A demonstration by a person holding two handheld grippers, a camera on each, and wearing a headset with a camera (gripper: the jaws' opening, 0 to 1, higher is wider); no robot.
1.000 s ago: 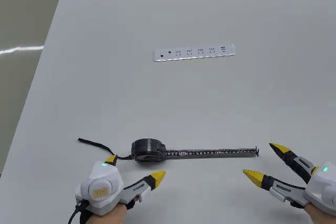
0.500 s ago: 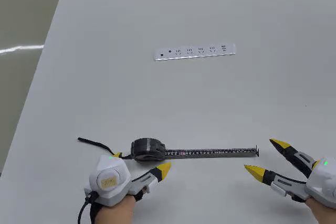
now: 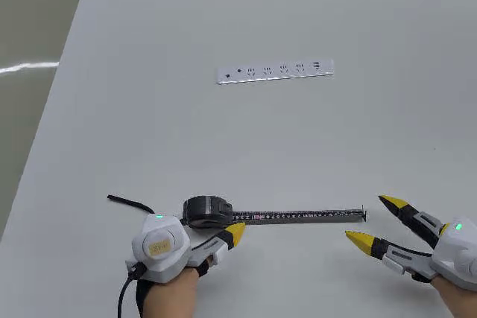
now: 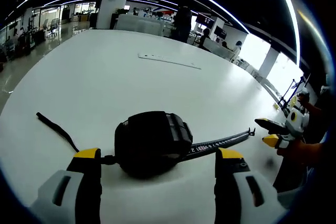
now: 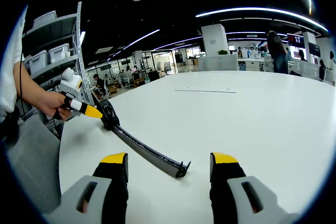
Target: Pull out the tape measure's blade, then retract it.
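The left gripper (image 3: 200, 227) hangs with its yellow-tipped jaws spread at the near edge of the white workbench (image 3: 223, 132) in the head view. Just beyond its tips lies the black round-bodied tape measure case (image 3: 208, 211). The dark printed steel blade (image 3: 298, 216) is drawn out of the case and lies flat, its long axis parallel to the near edge and pointing right. Its end hook (image 3: 364, 214) stops just short of the right gripper (image 3: 371, 219), which is also spread wide and holds nothing. A thin black wrist strap (image 3: 128, 202) trails left from the case, and a white power strip (image 3: 274, 71) lies well apart toward the far edge. In the left gripper view, the case sits squarely ahead between the two jaws, which flank it, though I cannot tell whether either touches it. Its ribbed top faces up, and the blade runs off to the right toward the other gripper. In the right gripper view, the hook lies on the table in the gap between the open jaws, touching neither. The blade runs away to the case beside the left gripper. The pull-out looks done, so retraction likely falls to the left gripper, which is nearer the case.
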